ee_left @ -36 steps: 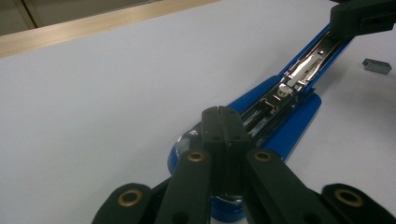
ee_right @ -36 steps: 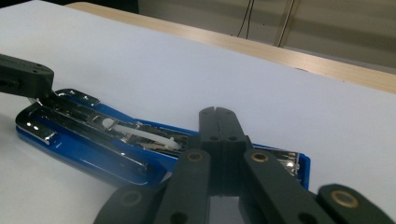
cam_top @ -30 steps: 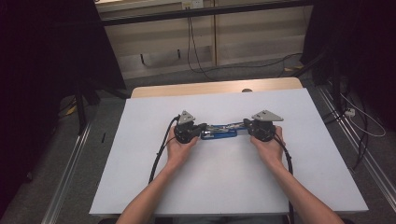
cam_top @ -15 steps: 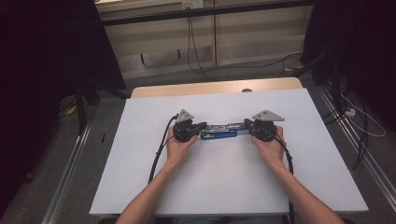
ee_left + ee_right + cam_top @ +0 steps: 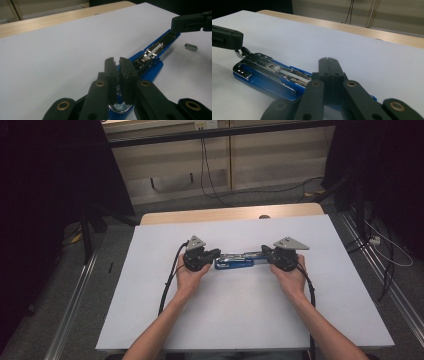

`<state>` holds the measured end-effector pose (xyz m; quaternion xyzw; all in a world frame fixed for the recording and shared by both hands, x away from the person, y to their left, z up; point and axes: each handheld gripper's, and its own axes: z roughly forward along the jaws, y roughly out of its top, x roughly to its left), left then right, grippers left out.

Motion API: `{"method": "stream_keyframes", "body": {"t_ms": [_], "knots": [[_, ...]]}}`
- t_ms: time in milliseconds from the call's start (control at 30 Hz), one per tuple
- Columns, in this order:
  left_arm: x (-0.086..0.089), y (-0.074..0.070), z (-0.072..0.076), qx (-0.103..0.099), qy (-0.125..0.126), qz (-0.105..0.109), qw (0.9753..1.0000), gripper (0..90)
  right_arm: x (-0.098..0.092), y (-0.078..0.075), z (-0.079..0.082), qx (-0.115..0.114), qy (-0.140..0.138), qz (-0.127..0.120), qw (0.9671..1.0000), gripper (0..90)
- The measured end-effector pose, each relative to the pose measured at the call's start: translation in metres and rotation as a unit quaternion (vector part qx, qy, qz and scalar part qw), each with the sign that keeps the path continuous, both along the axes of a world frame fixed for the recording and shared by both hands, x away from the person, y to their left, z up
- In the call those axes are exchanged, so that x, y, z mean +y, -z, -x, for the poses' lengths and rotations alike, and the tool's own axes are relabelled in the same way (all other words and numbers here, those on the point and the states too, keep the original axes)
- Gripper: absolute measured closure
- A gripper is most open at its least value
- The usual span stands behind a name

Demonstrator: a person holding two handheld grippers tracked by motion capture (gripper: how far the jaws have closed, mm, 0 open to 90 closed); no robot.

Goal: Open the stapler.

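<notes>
A blue stapler (image 5: pixel 235 261) lies opened flat on the white table top (image 5: pixel 230 320), its metal staple channel facing up (image 5: pixel 152 53) (image 5: pixel 269 75). My left gripper (image 5: pixel 216 254) is at its left end. Its jaws (image 5: pixel 117 60) are closed to a thin slit over the stapler's blue end, and a metal tab shows under the tip (image 5: pixel 225 37). My right gripper (image 5: pixel 265 252) is at the right end, with its jaws (image 5: pixel 328 60) pressed fully together above the stapler; its tip (image 5: pixel 190 22) touches the far end of the blue arm. A hand holds each gripper.
A small grey block of staples (image 5: pixel 191 47) lies on the table beside the stapler's far end. A wooden strip (image 5: pixel 230 213) runs along the table's back edge. Cables (image 5: pixel 167 285) trail from the grippers toward the front. Dark frames stand at both sides.
</notes>
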<state>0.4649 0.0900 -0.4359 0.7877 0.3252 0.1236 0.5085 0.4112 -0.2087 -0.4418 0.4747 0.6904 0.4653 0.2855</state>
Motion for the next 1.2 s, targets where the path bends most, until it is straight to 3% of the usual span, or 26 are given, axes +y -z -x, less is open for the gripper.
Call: {"method": "stream_keyframes", "body": {"t_ms": [67,267,400,533,600,733,867,933,1067,1200], "knots": [[0.002,-0.002,0.0,0.001,-0.003,0.009,1.0,80.0,0.0,0.0,0.001,-0.003,-0.001,-0.007,1.0,87.1],[0.005,-0.007,0.005,-0.02,-0.013,-0.005,0.9997,68.8,0.0,-0.003,0.002,-0.009,-0.009,-0.014,0.9998,79.0],[0.004,-0.013,0.009,-0.041,-0.031,-0.022,0.9984,48.8,-0.001,-0.004,0.003,-0.007,-0.012,-0.016,0.9998,68.5],[0.006,-0.014,0.009,-0.041,-0.026,-0.02,0.9987,40.5,-0.002,-0.004,0.003,-0.008,-0.009,-0.02,0.9997,55.0],[0.008,-0.013,0.008,-0.026,-0.032,-0.016,0.999,31.1,-0.003,-0.005,0.003,-0.007,-0.005,-0.02,0.9998,46.6],[0.013,-0.011,0.008,-0.009,-0.044,-0.052,0.9976,16.9,-0.005,-0.003,0.002,0.001,-0.002,-0.024,0.9997,31.9],[0.019,-0.012,0.014,-0.01,-0.046,-0.043,0.9979,9.7,-0.006,-0.005,0.005,-0.003,-0.004,-0.031,0.9995,21.7],[0.023,-0.015,0.015,-0.011,-0.045,-0.027,0.9985,8.2,-0.006,-0.008,0.007,-0.004,-0.004,-0.036,0.9993,17.3],[0.029,-0.014,0.019,-0.022,-0.042,-0.025,0.9986,4.2,-0.007,-0.011,0.012,-0.001,-0.002,-0.042,0.9991,11.0],[0.033,-0.011,0.023,-0.012,-0.049,-0.034,0.9981,4.1,-0.011,-0.01,0.015,-0.006,-0.002,-0.041,0.9991,7.7]]}}
